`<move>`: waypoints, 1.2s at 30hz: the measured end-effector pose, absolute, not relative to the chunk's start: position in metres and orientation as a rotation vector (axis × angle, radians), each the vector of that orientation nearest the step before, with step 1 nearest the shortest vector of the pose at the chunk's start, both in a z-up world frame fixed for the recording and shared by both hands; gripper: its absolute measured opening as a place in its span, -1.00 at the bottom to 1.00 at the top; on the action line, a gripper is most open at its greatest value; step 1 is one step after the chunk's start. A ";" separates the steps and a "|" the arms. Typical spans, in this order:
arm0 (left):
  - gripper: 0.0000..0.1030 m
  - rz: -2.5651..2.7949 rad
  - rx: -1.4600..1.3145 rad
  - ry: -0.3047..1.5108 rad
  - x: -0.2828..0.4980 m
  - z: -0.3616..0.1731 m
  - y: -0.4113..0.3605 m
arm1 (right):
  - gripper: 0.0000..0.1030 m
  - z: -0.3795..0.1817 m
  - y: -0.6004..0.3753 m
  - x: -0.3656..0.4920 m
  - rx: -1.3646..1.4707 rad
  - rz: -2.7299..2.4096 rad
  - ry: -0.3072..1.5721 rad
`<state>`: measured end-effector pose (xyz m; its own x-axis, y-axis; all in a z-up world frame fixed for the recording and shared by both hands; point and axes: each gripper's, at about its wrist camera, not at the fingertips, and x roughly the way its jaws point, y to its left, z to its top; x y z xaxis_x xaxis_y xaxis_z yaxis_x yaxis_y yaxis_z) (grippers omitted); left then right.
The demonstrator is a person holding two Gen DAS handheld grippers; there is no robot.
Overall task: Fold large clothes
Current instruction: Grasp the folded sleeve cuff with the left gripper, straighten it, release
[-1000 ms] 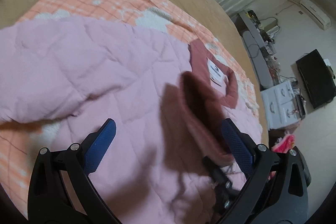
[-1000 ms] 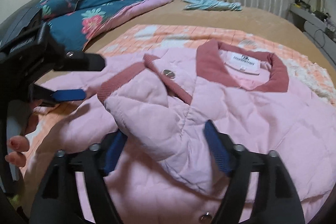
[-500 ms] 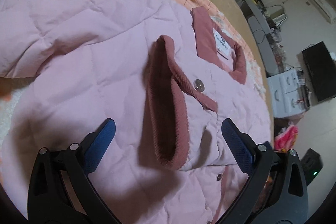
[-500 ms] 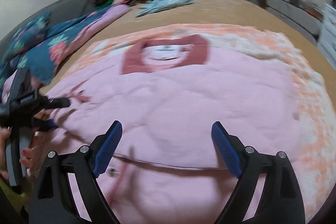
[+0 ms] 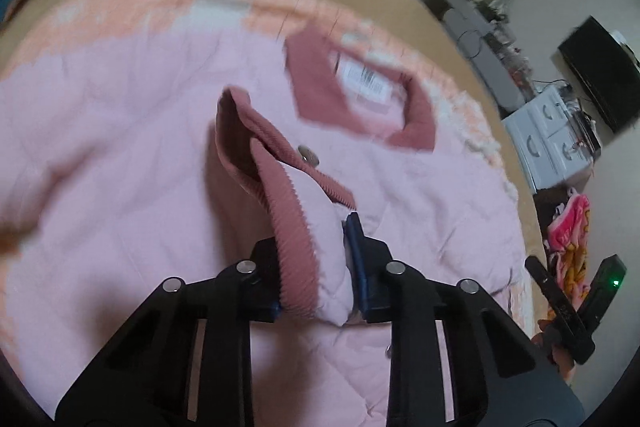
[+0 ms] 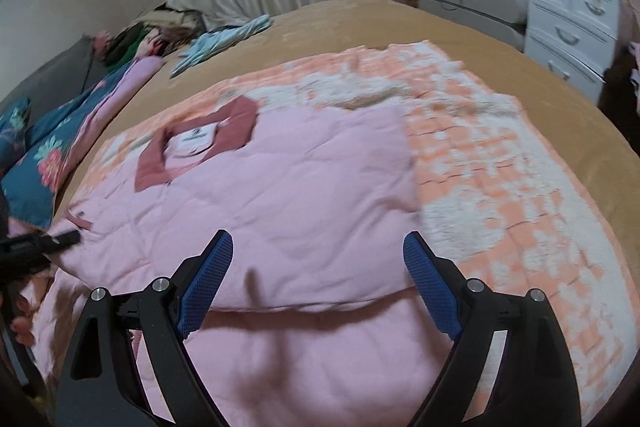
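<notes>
Closing within the last moment, the left gripper [image 5: 316, 267] now clamps the pink jacket's [image 5: 120, 155] ribbed cuff [image 5: 292, 227] at lower centre; the right gripper [image 6: 316, 283] hovers open above the jacket spread mid-frame on the orange blanket [image 6: 500, 187].

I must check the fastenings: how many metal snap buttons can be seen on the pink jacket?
1: a snap button on the dark-pink trim below the collar. Others may be hidden under folds.
</notes>
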<state>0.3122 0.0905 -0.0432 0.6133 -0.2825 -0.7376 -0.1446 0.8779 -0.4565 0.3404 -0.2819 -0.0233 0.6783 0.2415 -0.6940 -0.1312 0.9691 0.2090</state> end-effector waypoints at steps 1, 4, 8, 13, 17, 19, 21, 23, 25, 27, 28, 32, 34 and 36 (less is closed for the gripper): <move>-0.68 -0.077 -0.491 0.901 0.313 -0.035 0.093 | 0.67 -0.021 -0.286 0.341 0.145 0.205 0.797; -0.69 -0.057 -0.449 0.857 0.318 -0.013 0.102 | 0.67 -0.018 -0.289 0.342 0.130 0.193 0.789; -0.69 -0.032 -0.438 0.864 0.317 -0.019 0.112 | 0.67 -0.019 -0.282 0.345 0.103 0.206 0.794; -0.69 0.005 -0.454 0.947 0.311 -0.059 0.118 | 0.67 -0.025 -0.256 0.352 0.055 0.248 0.808; -0.61 0.018 -0.478 1.005 0.309 -0.086 0.123 | 0.68 -0.025 -0.238 0.358 0.012 0.279 0.807; -0.58 0.019 -0.479 1.014 0.307 -0.091 0.126 | 0.68 -0.027 -0.229 0.363 0.002 0.295 0.822; -0.56 0.020 -0.470 1.014 0.306 -0.092 0.126 | 0.68 -0.031 -0.225 0.368 -0.001 0.295 0.844; -0.55 0.022 -0.461 1.016 0.306 -0.092 0.126 | 0.68 -0.038 -0.222 0.372 0.003 0.280 0.874; -0.53 0.025 -0.465 1.022 0.307 -0.093 0.126 | 0.71 -0.050 -0.223 0.376 0.009 0.255 0.921; -0.49 0.026 -0.463 1.024 0.307 -0.094 0.126 | 0.71 -0.064 -0.227 0.382 0.000 0.210 0.970; -0.48 0.026 -0.460 1.025 0.307 -0.095 0.126 | 0.71 -0.070 -0.228 0.384 0.003 0.204 0.987; -0.44 0.028 -0.450 1.029 0.308 -0.095 0.123 | 0.71 -0.086 -0.232 0.387 0.031 0.197 1.009; -0.41 0.033 -0.448 1.032 0.309 -0.096 0.122 | 0.71 -0.091 -0.232 0.389 0.038 0.191 1.015; -0.40 0.038 -0.435 1.033 0.307 -0.095 0.121 | 0.72 -0.092 -0.231 0.389 0.038 0.180 1.013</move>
